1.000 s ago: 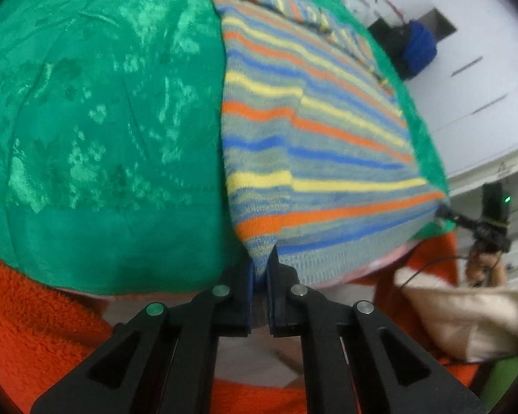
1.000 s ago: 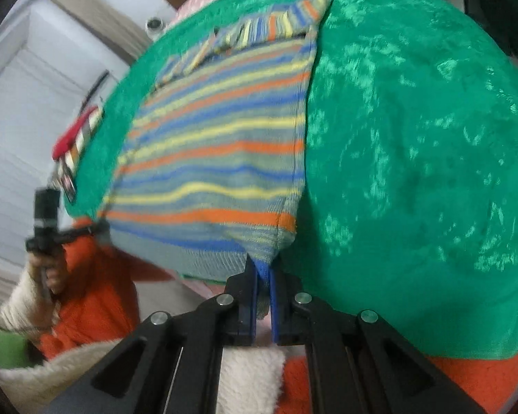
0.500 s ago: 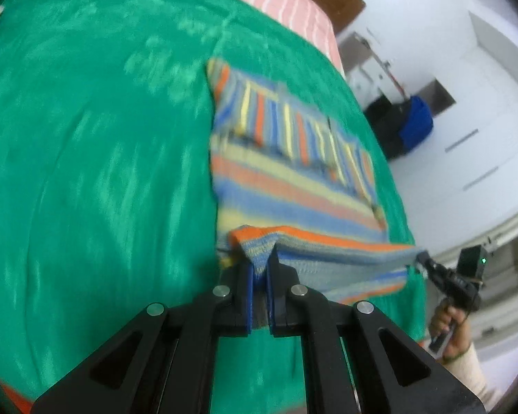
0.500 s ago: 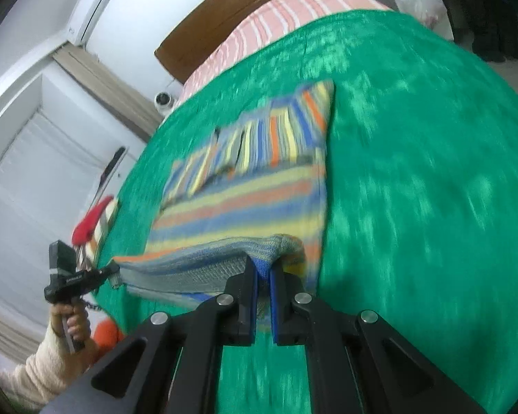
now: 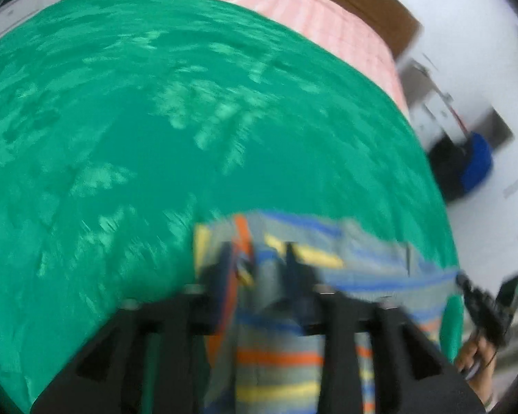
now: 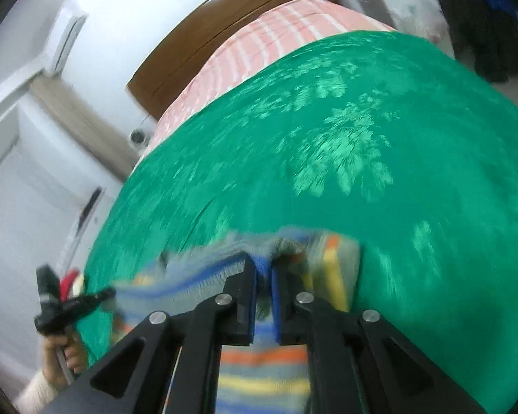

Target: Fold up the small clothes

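A small knit garment with blue, orange, yellow and grey stripes (image 5: 276,365) lies on a green patterned bedspread (image 5: 155,131). Its near hem is folded forward over the far part. My left gripper (image 5: 259,262) has its jaws parted, with the hem's left corner lying loosely between them; the view is blurred. My right gripper (image 6: 264,269) is shut on the hem's right corner of the garment (image 6: 262,372). Each view shows the other gripper at the far end of the hem: the right one (image 5: 483,303) and the left one (image 6: 69,307).
The green bedspread (image 6: 362,145) covers a bed with a pink striped sheet (image 6: 259,45) and a brown wooden headboard (image 6: 224,17) at the far end. White wardrobes (image 6: 24,179) stand at the left. A blue and black bag (image 5: 466,165) sits by the right wall.
Both grippers have carried the near hem up and forward over the garment, folding it onto the far part. The left jaws have parted from shut. The orange fleece is out of view.
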Action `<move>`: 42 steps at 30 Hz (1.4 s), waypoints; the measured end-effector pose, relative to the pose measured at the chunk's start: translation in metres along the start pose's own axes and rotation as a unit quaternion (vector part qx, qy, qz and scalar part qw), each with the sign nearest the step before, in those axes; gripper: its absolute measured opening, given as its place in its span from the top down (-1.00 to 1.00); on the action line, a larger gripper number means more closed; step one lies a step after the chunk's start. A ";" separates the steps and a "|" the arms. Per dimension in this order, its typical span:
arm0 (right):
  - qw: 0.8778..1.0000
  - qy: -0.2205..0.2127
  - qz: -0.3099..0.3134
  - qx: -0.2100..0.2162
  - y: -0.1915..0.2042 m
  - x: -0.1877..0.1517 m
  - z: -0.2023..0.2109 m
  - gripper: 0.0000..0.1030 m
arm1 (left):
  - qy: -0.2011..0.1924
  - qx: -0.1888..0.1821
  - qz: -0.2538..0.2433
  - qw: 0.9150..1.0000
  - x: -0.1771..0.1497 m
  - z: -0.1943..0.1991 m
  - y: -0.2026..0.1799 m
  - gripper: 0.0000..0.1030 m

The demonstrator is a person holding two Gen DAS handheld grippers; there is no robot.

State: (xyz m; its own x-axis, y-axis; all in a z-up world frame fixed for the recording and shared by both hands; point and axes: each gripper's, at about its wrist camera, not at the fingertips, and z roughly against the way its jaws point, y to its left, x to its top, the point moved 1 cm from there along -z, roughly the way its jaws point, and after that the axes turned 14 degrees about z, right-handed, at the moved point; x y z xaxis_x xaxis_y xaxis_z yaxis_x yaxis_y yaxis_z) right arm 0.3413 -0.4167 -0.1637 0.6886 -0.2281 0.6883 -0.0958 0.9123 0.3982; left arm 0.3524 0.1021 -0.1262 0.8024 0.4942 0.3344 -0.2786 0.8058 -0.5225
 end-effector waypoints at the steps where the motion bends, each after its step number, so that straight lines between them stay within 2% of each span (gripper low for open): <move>1: 1.000 -0.007 -0.008 -0.021 -0.005 0.000 -0.003 0.63 | -0.009 -0.009 0.010 1.000 0.002 0.006 0.006 0.07; 3: 0.999 -0.013 -0.016 -0.037 -0.013 -0.001 0.002 0.63 | -0.012 -0.030 0.015 0.999 0.003 0.022 0.022 -0.13; 6: 0.999 -0.009 0.011 -0.031 -0.011 -0.012 0.028 0.62 | 0.004 -0.024 -0.025 0.999 -0.016 0.046 0.043 -0.13; 8: 0.998 0.021 0.048 -0.018 -0.002 -0.031 0.046 0.50 | 0.035 -0.033 -0.053 0.997 -0.040 0.057 0.052 -0.20; 9: 0.997 0.039 0.061 -0.010 0.003 -0.041 0.054 0.28 | 0.059 -0.035 -0.071 0.995 -0.058 0.061 0.056 -0.29; 10: 0.995 0.064 0.075 -0.002 0.009 -0.059 0.066 -0.02 | 0.077 -0.033 -0.089 0.993 -0.077 0.063 0.058 -0.32; 11: 0.994 0.078 0.082 -0.001 0.015 -0.070 0.072 -0.13 | 0.090 -0.026 -0.103 0.990 -0.094 0.064 0.060 -0.34; 13: 0.991 0.107 0.082 0.012 0.024 -0.101 0.088 -0.18 | 0.105 -0.008 -0.118 0.987 -0.119 0.059 0.060 -0.34; 15: 0.989 0.129 0.067 0.029 0.026 -0.119 0.088 -0.18 | 0.083 0.021 -0.131 0.988 -0.131 0.052 0.052 -0.30; 16: 0.988 0.140 0.059 0.032 0.028 -0.125 0.084 -0.18 | 0.072 0.027 -0.129 0.989 -0.133 0.050 0.049 -0.16; 17: 0.987 0.149 0.055 0.031 0.030 -0.131 0.077 -0.16 | 0.066 0.029 -0.127 0.989 -0.134 0.048 0.046 0.63; 18: 0.986 0.154 0.049 0.030 0.029 -0.132 0.071 0.21 | 0.072 0.032 -0.127 0.989 -0.133 0.043 0.043 0.92; 19: 0.986 0.160 0.039 0.022 0.028 -0.135 0.065 0.83 | 0.082 0.030 -0.119 0.989 -0.130 0.042 0.043 0.92; 21: 0.986 0.167 0.024 0.012 0.026 -0.131 0.062 0.83 | 0.083 0.025 -0.119 0.989 -0.123 0.054 0.045 0.93; 24: 0.987 0.156 0.047 0.013 0.034 -0.122 0.085 0.83 | 0.083 0.022 -0.139 0.987 -0.125 0.073 0.050 0.93; 26: 0.985 0.165 0.048 0.011 0.032 -0.125 0.088 0.83 | 0.098 0.040 -0.147 0.984 -0.128 0.063 0.054 0.93; 28: 0.980 0.196 0.044 -0.002 0.024 -0.137 0.074 0.84 | 0.109 0.050 -0.143 0.982 -0.133 0.049 0.060 0.92; 29: 0.977 0.208 0.038 -0.002 0.019 -0.145 0.066 0.84 | 0.106 0.043 -0.134 0.984 -0.132 0.048 0.062 0.90; 32: 0.980 0.197 0.030 0.004 0.016 -0.146 0.065 0.80 | 0.112 0.023 -0.109 0.987 -0.127 0.055 0.070 0.69; 34: 0.978 0.201 0.045 -0.010 0.022 -0.138 0.073 0.34 | 0.093 0.027 -0.110 0.989 -0.125 0.076 0.076 0.29; 35: 0.977 0.201 0.065 -0.031 0.025 -0.136 0.081 0.26 | 0.054 0.036 -0.122 0.990 -0.123 0.092 0.080 -0.08; 36: 0.975 0.195 0.095 -0.054 0.033 -0.128 0.088 0.26 | 0.015 0.048 -0.133 0.990 -0.120 0.105 0.084 -0.35; 38: 0.969 0.173 0.158 -0.074 0.056 -0.108 0.106 0.26 | -0.057 0.076 -0.148 0.984 -0.114 0.120 0.095 -0.63; 39: 0.969 0.165 0.174 -0.066 0.068 -0.100 0.110 0.26 | -0.098 0.099 -0.147 0.979 -0.110 0.124 0.104 -0.71; 42: 0.969 0.165 0.182 0.012 0.115 -0.076 0.091 0.26 | -0.150 0.146 -0.142 0.967 -0.104 0.107 0.131 -0.71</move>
State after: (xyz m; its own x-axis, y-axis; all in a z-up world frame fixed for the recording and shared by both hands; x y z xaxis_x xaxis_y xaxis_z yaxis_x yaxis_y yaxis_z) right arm 0.2123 -0.3257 -0.1149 0.7975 0.2326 0.5566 -0.3897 0.9030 0.1811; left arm 0.1761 0.1912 -0.1452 0.6908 0.2769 0.6680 -0.2425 0.9590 -0.1468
